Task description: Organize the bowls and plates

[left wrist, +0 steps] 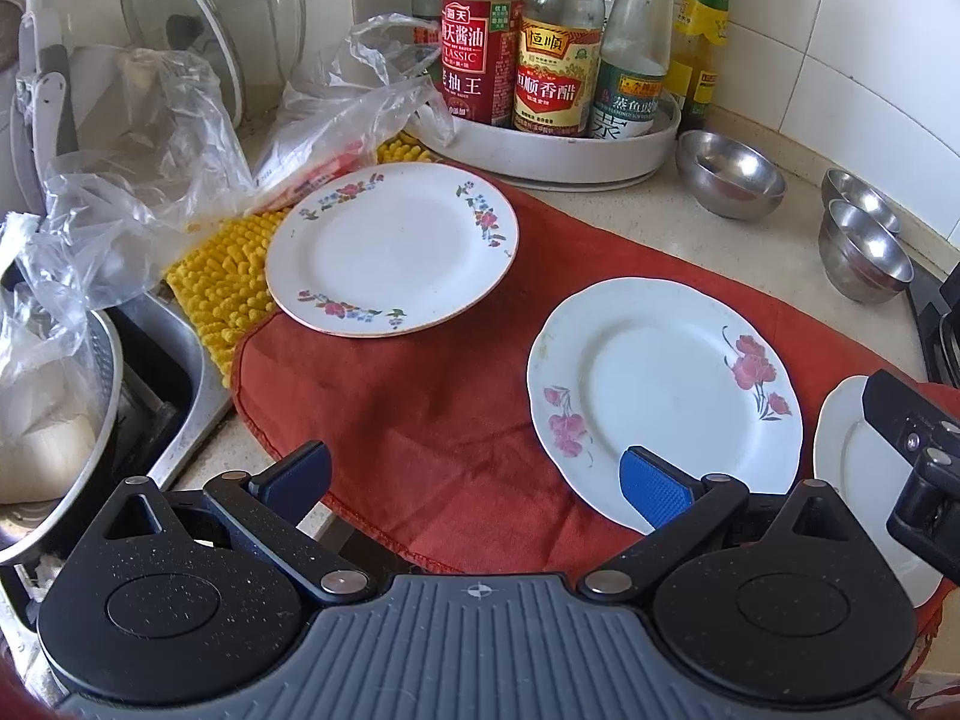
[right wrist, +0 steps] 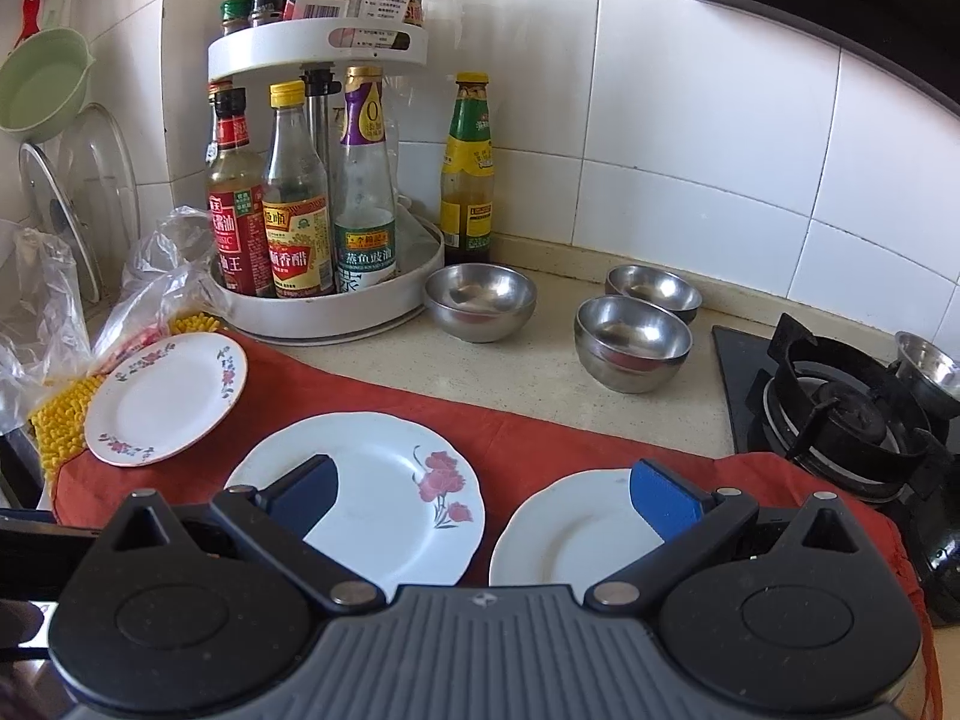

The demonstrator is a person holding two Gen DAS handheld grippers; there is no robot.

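Three plates lie apart on the red cloth [right wrist: 540,438] spread over the counter [right wrist: 540,372]: a small floral-rimmed plate [right wrist: 165,399] at the far left, a plate with red flowers [right wrist: 384,480] in the middle, and a plain white plate [right wrist: 570,534] on the right. Three steel bowls sit on bare counter behind them — one [right wrist: 480,300] just beside the white bottle rack [right wrist: 336,312], two [right wrist: 633,339] close together near the gas burner [right wrist: 840,414]. Nothing is stacked yet.

Both tongs stand wide open and empty: the left tongs [left wrist: 480,480] hover over the cloth, one pad above the flowered plate's near rim, while the right tongs [right wrist: 486,498] straddle the gap between the middle and plain plates.

The likely trouble is the grip itself. The plates lie flat on soft cloth, so a pad may fail to get under a rim, or drag the cloth and shift the other plates. A glazed rim pinched off-centre could also tip out.

Only the left view shows the sink [left wrist: 174,360], the colander [left wrist: 72,396] and the yellow mat [left wrist: 234,276] propping the small plate's edge; only the right view shows the burner and a fourth steel vessel [right wrist: 930,366] behind it.
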